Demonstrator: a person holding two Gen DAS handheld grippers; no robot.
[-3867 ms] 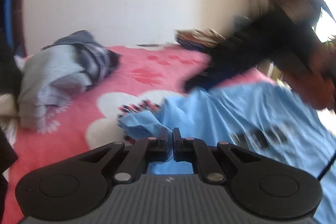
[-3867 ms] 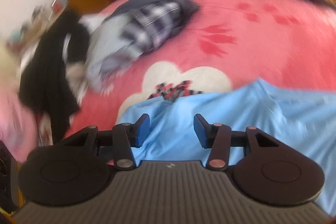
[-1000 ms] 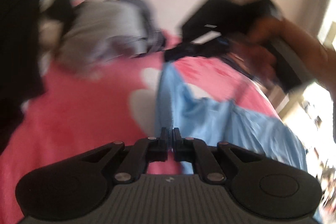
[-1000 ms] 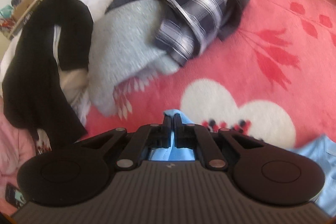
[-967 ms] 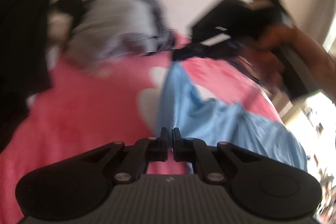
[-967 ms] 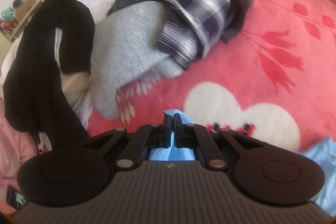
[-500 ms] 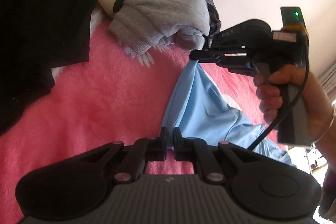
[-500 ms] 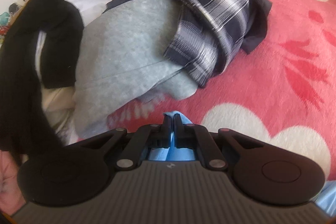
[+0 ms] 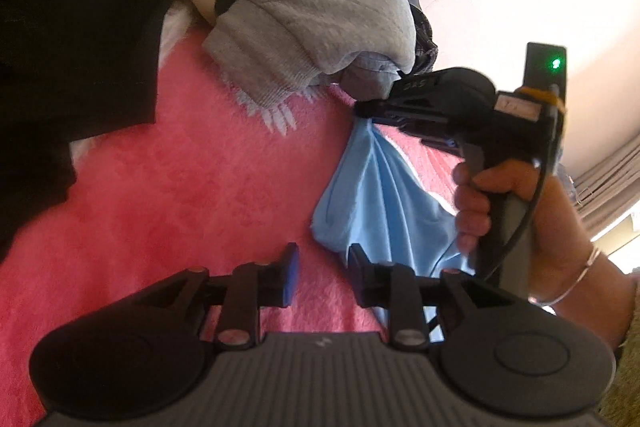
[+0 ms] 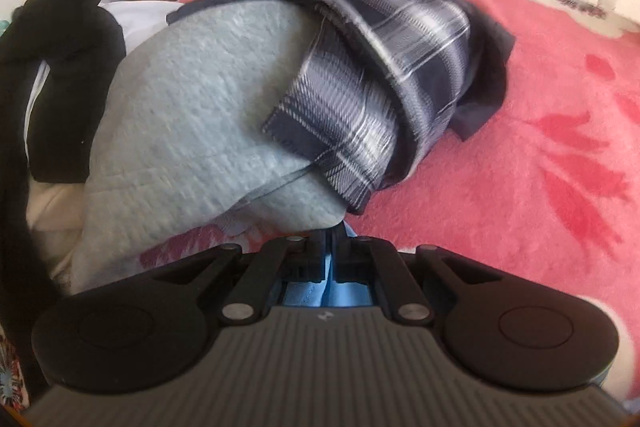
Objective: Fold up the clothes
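blue shirt [image 9: 384,195] hangs from right gripper [image 9: 366,107], lettering unreadable.

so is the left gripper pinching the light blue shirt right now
No, the left gripper has its jaws opening with only pink blanket between them; the light blue shirt hangs from the right gripper.

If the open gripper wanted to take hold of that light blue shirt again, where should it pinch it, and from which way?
Probably the lower rounded corner of the light blue shirt, just ahead of the left gripper, whose jaws are opening with nothing between them. The cloth bunches into a thick fold there and lies flat on the pink blanket, so coming straight forward and down suits. The right gripper already pinches the far tip.
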